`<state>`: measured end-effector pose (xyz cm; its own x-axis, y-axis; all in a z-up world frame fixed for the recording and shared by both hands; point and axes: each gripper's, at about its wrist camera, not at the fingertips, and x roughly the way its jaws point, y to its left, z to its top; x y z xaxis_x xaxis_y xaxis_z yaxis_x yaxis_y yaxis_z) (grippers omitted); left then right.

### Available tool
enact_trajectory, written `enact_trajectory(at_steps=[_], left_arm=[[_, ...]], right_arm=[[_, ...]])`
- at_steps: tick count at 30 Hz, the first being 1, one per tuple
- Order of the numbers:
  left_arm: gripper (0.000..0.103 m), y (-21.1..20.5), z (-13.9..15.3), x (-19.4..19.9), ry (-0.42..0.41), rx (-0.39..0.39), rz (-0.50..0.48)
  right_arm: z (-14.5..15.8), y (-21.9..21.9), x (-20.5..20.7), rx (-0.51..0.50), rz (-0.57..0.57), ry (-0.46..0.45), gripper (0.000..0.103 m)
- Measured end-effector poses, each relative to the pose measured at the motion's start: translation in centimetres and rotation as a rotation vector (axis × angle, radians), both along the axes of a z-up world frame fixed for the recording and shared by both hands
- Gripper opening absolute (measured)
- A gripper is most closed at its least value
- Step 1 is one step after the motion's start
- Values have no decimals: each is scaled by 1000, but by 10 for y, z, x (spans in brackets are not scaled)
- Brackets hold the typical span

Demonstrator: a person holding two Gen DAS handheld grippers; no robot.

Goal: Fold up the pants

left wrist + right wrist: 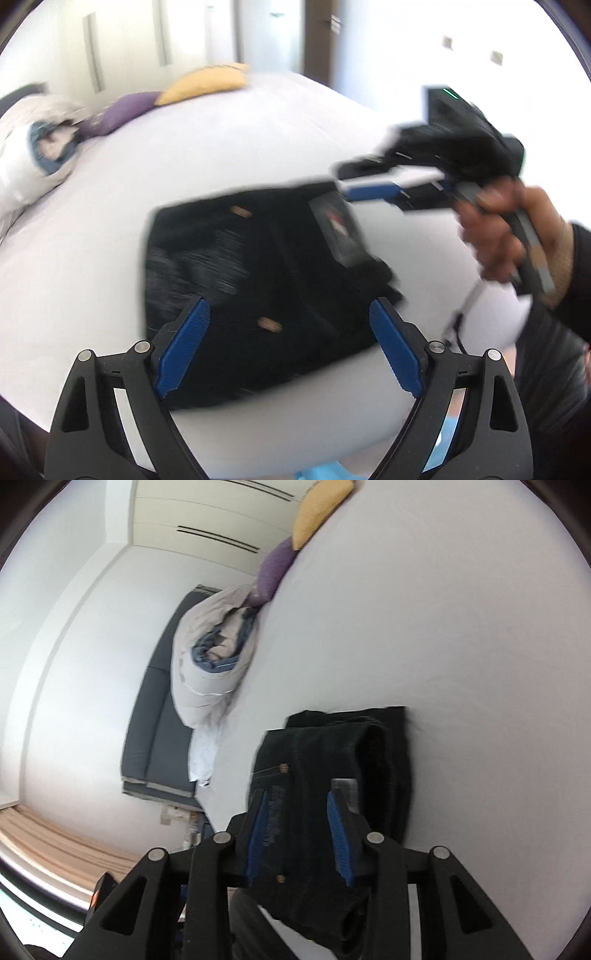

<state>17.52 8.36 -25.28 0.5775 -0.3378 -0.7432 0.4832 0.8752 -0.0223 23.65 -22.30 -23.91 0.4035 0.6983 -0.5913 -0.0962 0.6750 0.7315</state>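
Note:
Black pants (258,266) lie folded into a compact rectangle on the white bed (110,206), with a label patch near their right end. My left gripper (289,302) hangs open above their near edge, its blue pads wide apart and touching nothing. A hand (498,229) holds my right gripper (369,190) at the right end of the pants. In the right wrist view the right gripper (298,794) is open, and the folded pants (332,746) show between and beyond its blue fingers (340,830) without being pinched.
A yellow pillow (207,83), a purple pillow (118,112) and a bundled white and blue duvet (33,155) lie along the bed's far side. A grey headboard (155,731) and white wardrobe doors (207,520) stand behind. Bare sheet (461,627) surrounds the pants.

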Motion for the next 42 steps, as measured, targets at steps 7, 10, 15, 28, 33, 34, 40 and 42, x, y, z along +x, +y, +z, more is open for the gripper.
enact_trajectory(at_steps=[7, 10, 15, 28, 33, 34, 40, 42], left_arm=[[83, 48, -3, 103, 149, -263, 32], [60, 62, -48, 142, 275, -288, 75], [45, 65, -90, 160, 291, -263, 90], [39, 68, -95, 99, 184, -203, 87], [44, 76, -74, 97, 145, -219, 108], [51, 85, -69, 96, 127, -219, 122], [93, 142, -56, 132, 172, -294, 209], [93, 137, -62, 146, 245, -294, 154]], right_arm=[[-56, 38, 2, -103, 107, 143, 30], [-79, 29, -5, -84, 74, 166, 0], [-73, 33, -8, -121, 95, 145, 0], [-62, 53, -40, -241, 163, 63, 0], [-25, 51, -47, -253, 107, -31, 39], [-19, 44, -48, -249, 62, -41, 66], [-26, 9, -28, -236, -108, 44, 88], [-37, 20, -14, -238, -63, 79, 88]])
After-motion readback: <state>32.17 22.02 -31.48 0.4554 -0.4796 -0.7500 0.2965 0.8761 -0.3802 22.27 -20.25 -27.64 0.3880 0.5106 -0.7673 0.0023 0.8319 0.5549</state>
